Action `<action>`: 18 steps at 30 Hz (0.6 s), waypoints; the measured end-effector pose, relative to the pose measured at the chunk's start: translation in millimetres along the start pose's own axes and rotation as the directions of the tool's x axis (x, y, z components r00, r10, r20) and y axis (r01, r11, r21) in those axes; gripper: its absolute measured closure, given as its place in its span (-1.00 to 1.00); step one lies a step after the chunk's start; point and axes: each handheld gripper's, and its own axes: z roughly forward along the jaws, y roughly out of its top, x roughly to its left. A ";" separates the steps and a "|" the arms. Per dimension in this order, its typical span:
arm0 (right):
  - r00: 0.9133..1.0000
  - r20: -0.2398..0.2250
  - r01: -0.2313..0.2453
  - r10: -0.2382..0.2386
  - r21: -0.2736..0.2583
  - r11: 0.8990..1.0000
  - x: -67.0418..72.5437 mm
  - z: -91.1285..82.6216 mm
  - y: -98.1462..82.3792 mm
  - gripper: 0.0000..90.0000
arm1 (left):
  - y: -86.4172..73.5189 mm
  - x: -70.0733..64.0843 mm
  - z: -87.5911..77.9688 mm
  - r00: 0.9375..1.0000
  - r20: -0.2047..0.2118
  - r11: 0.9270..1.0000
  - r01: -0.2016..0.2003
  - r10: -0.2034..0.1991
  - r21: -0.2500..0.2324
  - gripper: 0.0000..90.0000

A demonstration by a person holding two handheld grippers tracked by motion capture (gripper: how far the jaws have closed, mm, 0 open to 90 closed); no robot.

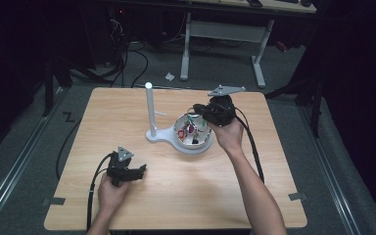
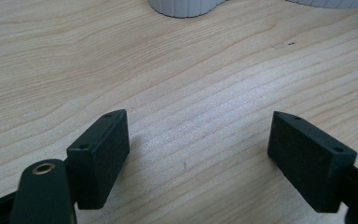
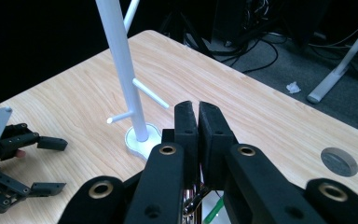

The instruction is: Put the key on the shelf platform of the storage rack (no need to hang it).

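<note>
White plastic bowl [image 1: 194, 143] with a ribbed wall sits mid-worktop, joined at its base to a tall white pegged post [image 1: 150, 108]; small red, green and white pieces lie inside it. The right gripper [image 1: 196, 110] hangs over the bowl's far rim, its black pads pressed together; whether they pinch anything cannot be told. The left gripper [image 1: 141, 171] rests low over the pale wood worktop [image 1: 127, 117], jaws wide and empty. No readable writing shows.
</note>
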 end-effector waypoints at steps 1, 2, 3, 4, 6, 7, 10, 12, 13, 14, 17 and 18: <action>1.000 0.000 -0.001 0.001 0.000 1.000 -0.3 0.6 -0.9 0.94 | 0.1 0.3 0.1 1.000 0.002 1.000 -0.005 0.005 -0.001 -0.53; 1.000 -0.003 -0.007 0.007 -0.002 1.000 -0.5 1.1 -1.8 0.94 | 0.1 0.4 0.1 1.000 0.003 1.000 -0.006 0.006 -0.001 -0.53; 1.000 -0.004 -0.010 0.010 -0.001 1.000 -0.7 1.5 -2.8 0.94 | 0.1 0.5 0.1 1.000 0.004 1.000 -0.008 0.008 -0.001 -0.53; 1.000 -0.003 -0.012 0.012 0.002 1.000 -0.6 2.2 -3.7 0.94 | 0.1 0.6 0.2 1.000 0.005 1.000 -0.009 0.009 -0.001 -0.54; 1.000 -0.002 -0.012 0.012 0.004 1.000 -0.5 3.8 -5.7 0.94 | 0.1 0.6 0.1 1.000 0.004 1.000 -0.009 0.009 -0.001 -0.53; 1.000 -0.004 -0.019 0.019 0.006 1.000 -0.4 4.8 -6.6 0.94 | 0.1 0.7 0.2 1.000 0.005 1.000 -0.011 0.011 -0.001 -0.53; 1.000 -0.005 -0.012 0.012 0.016 1.000 -0.5 7.1 -8.6 0.94 | 0.6 2.0 0.4 0.999 0.011 0.999 -0.032 0.032 -0.003 -0.53; 1.000 -0.003 -0.013 0.013 0.013 1.000 -0.8 7.2 -9.8 0.94 | 0.6 1.9 0.5 0.999 0.010 1.000 -0.030 0.030 -0.004 -0.53; 1.000 -0.005 -0.019 0.019 0.011 1.000 -1.2 7.3 -10.6 0.94 | 0.6 1.8 0.4 1.000 0.010 1.000 -0.029 0.029 -0.004 -0.54; 1.000 -0.006 -0.028 0.028 0.011 1.000 -1.0 7.7 -11.4 0.94 | 0.5 1.7 0.4 1.000 0.009 1.000 -0.027 0.027 -0.003 -0.53; 1.000 -0.008 -0.024 0.024 0.016 1.000 -1.2 10.9 -14.2 0.94 | 0.3 1.0 0.3 1.000 0.008 1.000 -0.017 0.017 -0.002 -0.54; 1.000 -0.011 -0.028 0.028 0.019 0.999 -0.8 12.3 -15.4 0.94 | 0.3 1.1 0.3 1.000 0.008 1.000 -0.019 0.019 -0.001 -0.53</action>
